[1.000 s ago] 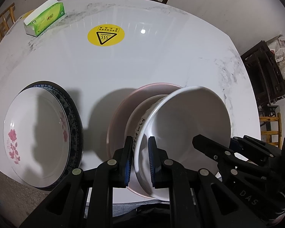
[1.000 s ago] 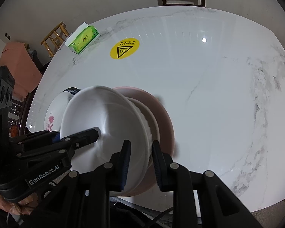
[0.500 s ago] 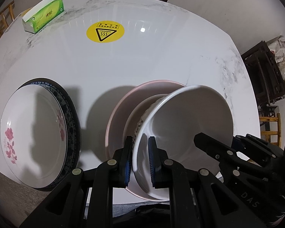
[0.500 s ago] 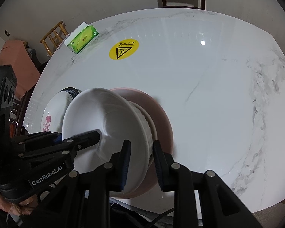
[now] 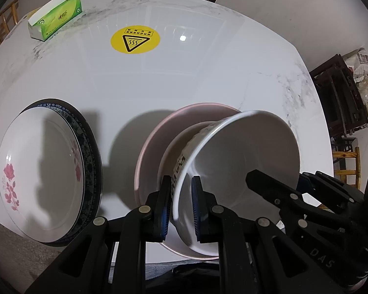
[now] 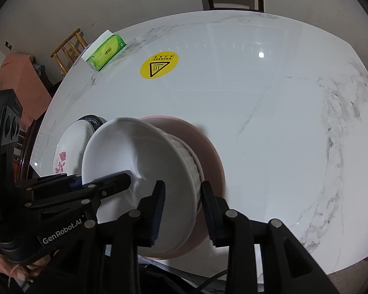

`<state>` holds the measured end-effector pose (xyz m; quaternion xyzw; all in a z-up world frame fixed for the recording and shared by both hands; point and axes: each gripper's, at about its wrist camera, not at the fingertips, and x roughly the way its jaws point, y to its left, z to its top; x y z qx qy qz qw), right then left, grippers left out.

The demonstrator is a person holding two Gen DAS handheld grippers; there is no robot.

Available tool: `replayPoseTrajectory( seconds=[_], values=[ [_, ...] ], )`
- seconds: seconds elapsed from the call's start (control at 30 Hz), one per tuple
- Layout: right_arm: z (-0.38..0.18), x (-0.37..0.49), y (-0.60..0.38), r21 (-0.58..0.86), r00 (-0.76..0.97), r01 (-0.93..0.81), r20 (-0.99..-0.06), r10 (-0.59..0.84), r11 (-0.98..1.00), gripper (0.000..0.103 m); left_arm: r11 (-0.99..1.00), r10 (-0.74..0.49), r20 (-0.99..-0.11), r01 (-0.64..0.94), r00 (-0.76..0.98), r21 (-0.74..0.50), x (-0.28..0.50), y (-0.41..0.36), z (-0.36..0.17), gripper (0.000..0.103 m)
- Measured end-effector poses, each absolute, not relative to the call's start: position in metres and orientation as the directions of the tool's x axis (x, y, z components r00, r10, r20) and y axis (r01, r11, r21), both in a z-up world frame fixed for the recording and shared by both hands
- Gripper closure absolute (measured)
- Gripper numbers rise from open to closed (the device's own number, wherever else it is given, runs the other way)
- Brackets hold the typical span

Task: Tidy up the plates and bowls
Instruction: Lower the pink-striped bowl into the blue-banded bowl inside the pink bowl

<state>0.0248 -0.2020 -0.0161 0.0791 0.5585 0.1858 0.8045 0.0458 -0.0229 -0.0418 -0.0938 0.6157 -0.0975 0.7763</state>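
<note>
Right wrist view: right gripper (image 6: 181,210) jaws have just been opening, straddling the white bowl (image 6: 144,171) rim at 6 o'clock; left gripper (image 5: 181,205) is clamped on it alone, so the tilted bowl may slip onto the pink plate (image 5: 159,142).

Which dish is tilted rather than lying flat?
The plain white bowl, held by its rim over the pink plate; the floral plate lies flat.

"GenRobot.AI" in white on the black body of the left gripper (image 6: 101,182), read from the right wrist view. "DAS" in faint raised letters on the right gripper (image 5: 277,186) body. Black heat-warning triangle with wavy lines on a round yellow sticker (image 5: 135,39) on the bench (image 5: 208,78); small print above it illegible. Dark lettering on the white bowl (image 5: 245,161) wall and print on the green tissue box (image 5: 59,18), both unreadable.
</note>
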Motion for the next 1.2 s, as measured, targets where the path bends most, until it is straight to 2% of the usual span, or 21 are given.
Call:
replayPoseTrajectory(
  seconds=[0.97, 1.2],
  values=[
    [-0.015, 0.027, -0.207, 0.361, 0.296, -0.193, -0.865, 0.405, 0.912, 0.066, 0.96, -0.279, -0.927, 0.039, 0.25, -0.278, 0.044, -0.019, -0.03, 0.087],
    [-0.015, 0.027, -0.21, 0.37, 0.295, -0.185, -0.863, 0.411, 0.91, 0.066, 0.966, -0.257, -0.929, 0.055, 0.265, -0.252, 0.044, -0.021, -0.023, 0.081]
  ],
)
